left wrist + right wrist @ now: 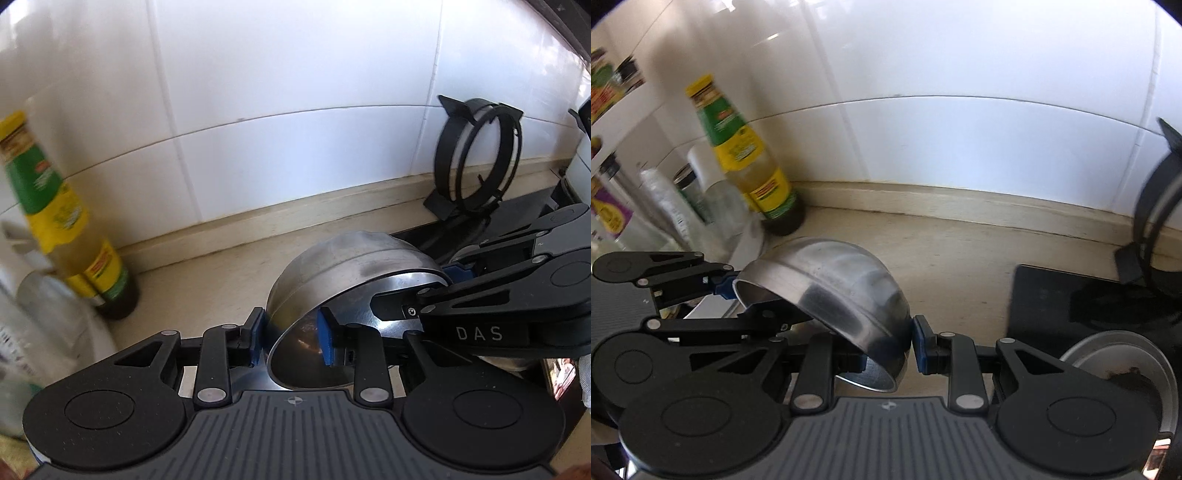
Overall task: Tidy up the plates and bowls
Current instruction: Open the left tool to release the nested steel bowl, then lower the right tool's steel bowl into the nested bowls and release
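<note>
A steel bowl (343, 266) hangs tilted above the beige counter, its hollow side turned down and toward the cameras. My left gripper (291, 338) is shut on the near rim, one blue pad (258, 330) outside the wall and one inside. My right gripper (424, 291) reaches in from the right and clamps the opposite rim. In the right wrist view the same bowl (842, 288) sits between the right gripper (892, 354) and the left gripper (742, 299), each shut on its own side of the rim.
A sauce bottle (750, 173) with a yellow and green label stands by the tiled wall, among clear bottles (665, 214). A black pan support ring (480, 158) leans on the wall over the black stove top (1071, 302). A round steel dish (1123, 365) lies at lower right.
</note>
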A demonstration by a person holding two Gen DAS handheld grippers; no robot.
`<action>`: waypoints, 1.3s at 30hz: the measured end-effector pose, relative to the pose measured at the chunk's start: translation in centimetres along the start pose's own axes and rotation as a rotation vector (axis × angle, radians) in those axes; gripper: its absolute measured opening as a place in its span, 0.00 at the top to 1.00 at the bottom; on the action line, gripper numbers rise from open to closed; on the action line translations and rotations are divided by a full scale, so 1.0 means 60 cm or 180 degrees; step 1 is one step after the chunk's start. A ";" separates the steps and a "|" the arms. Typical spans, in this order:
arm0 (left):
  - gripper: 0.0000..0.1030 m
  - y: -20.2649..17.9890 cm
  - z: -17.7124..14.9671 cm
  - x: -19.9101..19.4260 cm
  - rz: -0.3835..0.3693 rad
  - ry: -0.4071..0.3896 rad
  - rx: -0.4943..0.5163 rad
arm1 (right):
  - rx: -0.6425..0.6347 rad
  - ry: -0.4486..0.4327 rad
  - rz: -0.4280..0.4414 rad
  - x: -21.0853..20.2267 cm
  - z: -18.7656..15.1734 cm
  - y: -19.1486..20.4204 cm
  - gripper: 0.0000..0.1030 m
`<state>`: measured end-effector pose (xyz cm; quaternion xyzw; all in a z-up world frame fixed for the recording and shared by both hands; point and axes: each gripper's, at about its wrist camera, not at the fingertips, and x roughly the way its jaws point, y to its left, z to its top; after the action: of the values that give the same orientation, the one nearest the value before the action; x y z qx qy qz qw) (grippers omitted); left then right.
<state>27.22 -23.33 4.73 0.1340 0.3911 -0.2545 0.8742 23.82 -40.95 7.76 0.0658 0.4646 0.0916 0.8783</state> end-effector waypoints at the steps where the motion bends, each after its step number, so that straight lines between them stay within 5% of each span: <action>1: 0.64 0.008 -0.005 -0.005 0.0022 0.0005 -0.0031 | -0.0028 0.0014 0.0015 0.003 0.001 0.008 0.58; 15: 0.64 0.092 -0.071 -0.024 0.0211 0.0257 -0.0303 | -0.0225 0.0443 0.0288 0.078 -0.010 0.092 0.57; 24: 0.39 0.114 -0.113 -0.041 0.0290 0.0058 -0.0155 | -0.0348 0.0277 0.0080 0.072 -0.015 0.084 0.51; 29: 0.37 0.130 -0.131 -0.052 0.0255 -0.0018 -0.0140 | -0.0414 0.0152 -0.0011 0.068 -0.006 0.089 0.42; 39: 0.29 0.131 -0.174 -0.063 -0.0001 -0.0110 0.0105 | -0.0341 0.0235 0.0094 0.090 -0.008 0.084 0.41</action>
<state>23.02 -10.95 0.98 0.1439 0.3718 -0.2634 0.8784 25.90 -34.84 4.17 0.0221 0.4901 0.1316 0.8614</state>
